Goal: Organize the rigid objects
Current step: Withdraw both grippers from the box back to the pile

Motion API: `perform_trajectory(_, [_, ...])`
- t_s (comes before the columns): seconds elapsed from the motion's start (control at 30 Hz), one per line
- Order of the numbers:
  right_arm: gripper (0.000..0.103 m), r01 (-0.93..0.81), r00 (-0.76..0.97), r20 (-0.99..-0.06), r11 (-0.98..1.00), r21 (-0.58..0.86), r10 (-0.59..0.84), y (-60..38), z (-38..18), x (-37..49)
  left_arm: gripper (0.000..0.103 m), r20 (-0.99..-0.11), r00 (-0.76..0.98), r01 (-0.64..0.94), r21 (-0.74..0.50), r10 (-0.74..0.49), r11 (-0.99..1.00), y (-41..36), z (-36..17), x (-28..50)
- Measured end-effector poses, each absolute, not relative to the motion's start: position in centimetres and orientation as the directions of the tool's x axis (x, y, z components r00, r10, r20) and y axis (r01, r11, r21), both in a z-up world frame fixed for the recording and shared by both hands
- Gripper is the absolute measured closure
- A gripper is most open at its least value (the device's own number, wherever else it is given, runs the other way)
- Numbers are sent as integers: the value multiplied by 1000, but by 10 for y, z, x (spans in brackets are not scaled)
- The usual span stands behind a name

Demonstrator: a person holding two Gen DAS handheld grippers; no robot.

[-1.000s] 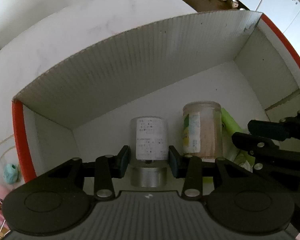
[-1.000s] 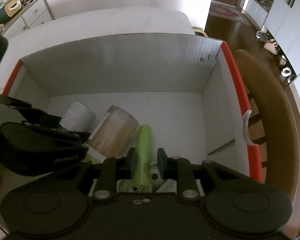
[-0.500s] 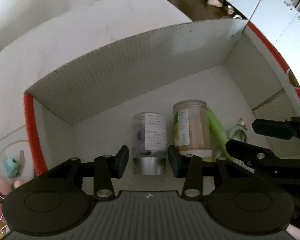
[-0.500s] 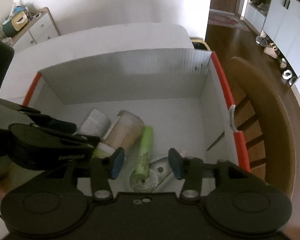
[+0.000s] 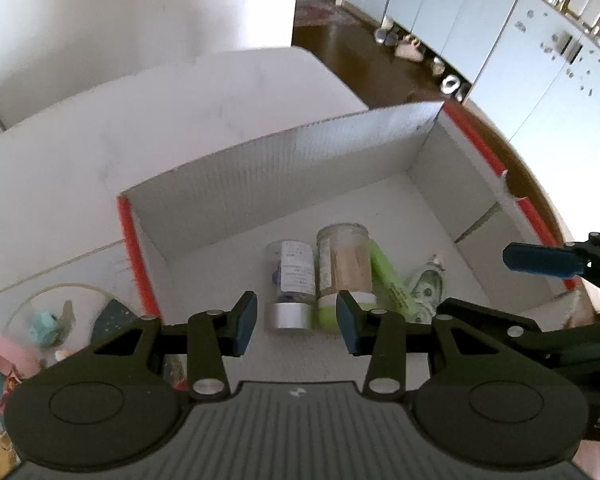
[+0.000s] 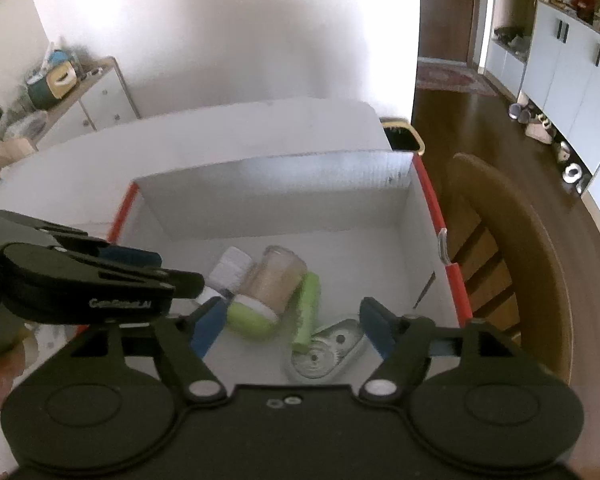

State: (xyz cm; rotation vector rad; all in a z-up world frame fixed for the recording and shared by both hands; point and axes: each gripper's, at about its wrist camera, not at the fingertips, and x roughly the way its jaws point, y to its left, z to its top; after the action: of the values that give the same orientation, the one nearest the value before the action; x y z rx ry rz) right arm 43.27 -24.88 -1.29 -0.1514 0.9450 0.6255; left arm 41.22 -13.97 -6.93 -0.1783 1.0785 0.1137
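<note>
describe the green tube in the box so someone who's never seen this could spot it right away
Look inside the white cardboard box with red edges. Four things lie near its front; the green tube lies flat between the green-lidded jar and the clear gear case. It alone is slim and solid lime green.

A lived-in home is showing here: a white table (image 6: 220, 148) is standing beside a wooden chair (image 6: 512, 240) on dark wood flooring (image 6: 460, 120). Shoes (image 6: 520, 112) are lying below pale cabinets (image 6: 560, 60), and a small dresser (image 6: 100, 96) is holding household clutter.
</note>
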Motion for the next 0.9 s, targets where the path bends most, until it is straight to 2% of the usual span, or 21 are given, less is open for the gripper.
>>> perform_trajectory(0.17, [19,-562,467,-750,812,158,469,-247,3,414,61,-849,528,-156,-133,-31,979,-133,-45,399])
perform_trajectory(0.37, [16,-559,499,-705,809,182,503,-245,19,389,61,-807,589,-133,-161,-53,978,-124,-23,372])
perform_trajectory(0.43, [14,-561,504,-692,805,192,516,-244,23,382,57,-796,603,-129,-159,-50,979,-119,-17,361])
perform_trajectory(0.5, [13,-560,512,-680,804,198,524,-240,26,375,47,-780,624,-124,-166,-53,978,-113,-11,349])
perform_trajectory(0.73, [4,-584,545,-620,786,202,564,-220,38,339,46,-727,685,-115,-177,-51,977,-84,3,303])
perform_trajectory(0.8, [1,-590,552,-606,782,200,572,-213,40,329,39,-712,701,-116,-169,-40,979,-73,6,290])
perform_trajectory(0.9, [1,-603,565,-584,775,190,582,-201,42,313,36,-692,722,-126,-175,-31,976,-56,9,270])
